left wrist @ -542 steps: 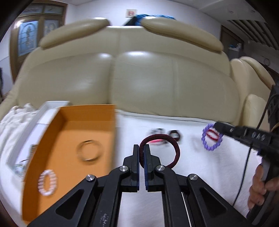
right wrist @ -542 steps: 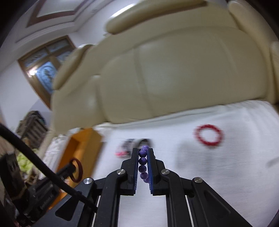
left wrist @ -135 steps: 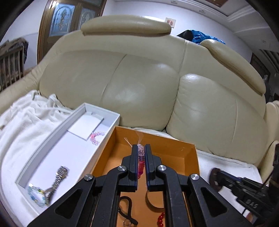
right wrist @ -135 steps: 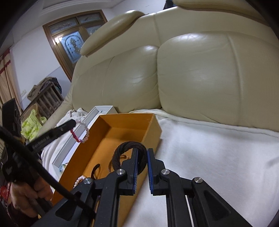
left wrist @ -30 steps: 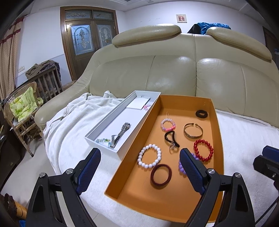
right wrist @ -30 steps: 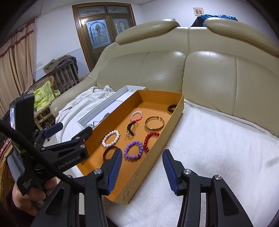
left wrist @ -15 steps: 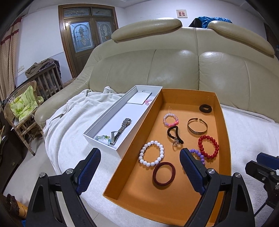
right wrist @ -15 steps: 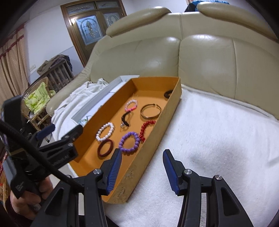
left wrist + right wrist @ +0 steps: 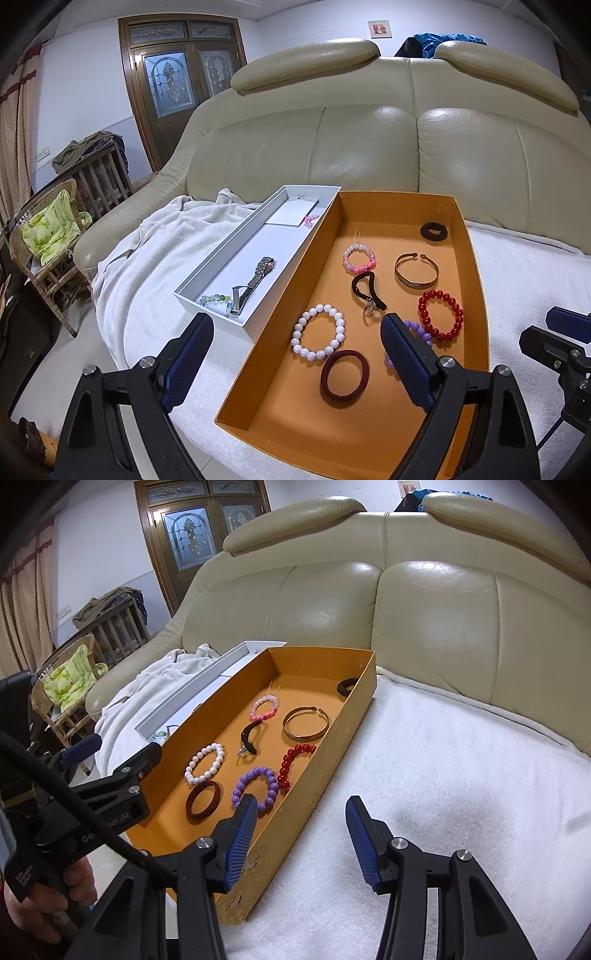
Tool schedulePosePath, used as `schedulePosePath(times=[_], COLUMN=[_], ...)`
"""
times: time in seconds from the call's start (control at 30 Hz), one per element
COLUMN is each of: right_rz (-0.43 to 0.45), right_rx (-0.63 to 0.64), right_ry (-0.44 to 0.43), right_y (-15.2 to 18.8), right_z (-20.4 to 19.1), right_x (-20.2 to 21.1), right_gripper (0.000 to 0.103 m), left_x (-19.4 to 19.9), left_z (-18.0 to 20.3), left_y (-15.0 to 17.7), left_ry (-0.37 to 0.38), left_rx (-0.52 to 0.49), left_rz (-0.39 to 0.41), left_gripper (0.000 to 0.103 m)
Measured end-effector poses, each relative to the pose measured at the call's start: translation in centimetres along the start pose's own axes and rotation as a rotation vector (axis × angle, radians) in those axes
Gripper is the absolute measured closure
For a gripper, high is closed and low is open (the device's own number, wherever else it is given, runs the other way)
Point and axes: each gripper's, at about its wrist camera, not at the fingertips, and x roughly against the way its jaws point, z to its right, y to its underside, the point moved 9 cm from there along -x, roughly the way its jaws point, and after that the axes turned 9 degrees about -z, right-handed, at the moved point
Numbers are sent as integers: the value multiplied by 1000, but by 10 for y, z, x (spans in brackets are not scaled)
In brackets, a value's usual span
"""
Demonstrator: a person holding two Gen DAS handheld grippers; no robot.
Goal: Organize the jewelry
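Nearest the lens, the left tool (image 9: 297, 338) stands wide apart with nothing between its pads, poised above the near end of the orange box (image 9: 476, 266). The right tool (image 9: 301, 821) is also parted and empty, straddling the box's right wall with one finger over the box and the other over the white blanket (image 9: 461, 775) that covers the sofa seat.

Just beyond the left tool's fingers lie the closest pieces: a maroon bangle (image 9: 345, 374), a white bead bracelet (image 9: 319, 332), a purple bead bracelet (image 9: 255, 788) partly hidden behind the left tool's right finger, and a red bead bracelet (image 9: 440, 314). Farther in come a black cord piece with a ring (image 9: 367, 291), a metal cuff (image 9: 416, 271) and a pink bead bracelet (image 9: 359, 259), with a black hair tie (image 9: 434, 232) near the far wall. All rest flat on the box floor, apart from one another.

These things are probably light. The bead strings look elastic and would sag or roll if pinched on one bead, so taking a span of the strand between the pads seems safer. The bangle and cuff look stiff and smooth, likely to slip unless gripped across the band.

Beside the orange box, touching its left wall, sits a white box (image 9: 207, 273) holding a metal watch (image 9: 255, 280) and a small glass-bead piece (image 9: 213, 298). Behind everything rises the cream leather sofa (image 9: 369, 147).
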Motion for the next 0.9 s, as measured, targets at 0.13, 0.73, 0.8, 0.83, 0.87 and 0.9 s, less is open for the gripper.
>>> schedulePosePath(times=[0.13,0.73,0.8,0.83,0.87,0.9], right_rz=[0,-2,-3,-3,-3,-3], right_rx=[-1,-10,-8,-8,-7,-6], right_ry=[0,-6,-5,-5,-6,-5], right_y=[0,0,0,0,0,0], right_z=[0,3,2,2,2,1], right_x=[0,1,0,0,0,0], right_gripper=[49,49,49,49,49,49], left_x=[-1,-2,-2,-2,-2,-1], left_z=[2,3,3,2,2,1], left_y=[0,0,1,1,1,1], left_ry=[0,0,0,0,-1,-1], left_rx=[-6,-9,-7,-6,-6,-6], left_rz=[-2,-5,-6,-5,-4,-4], left_gripper=[11,11,11,11,11,11])
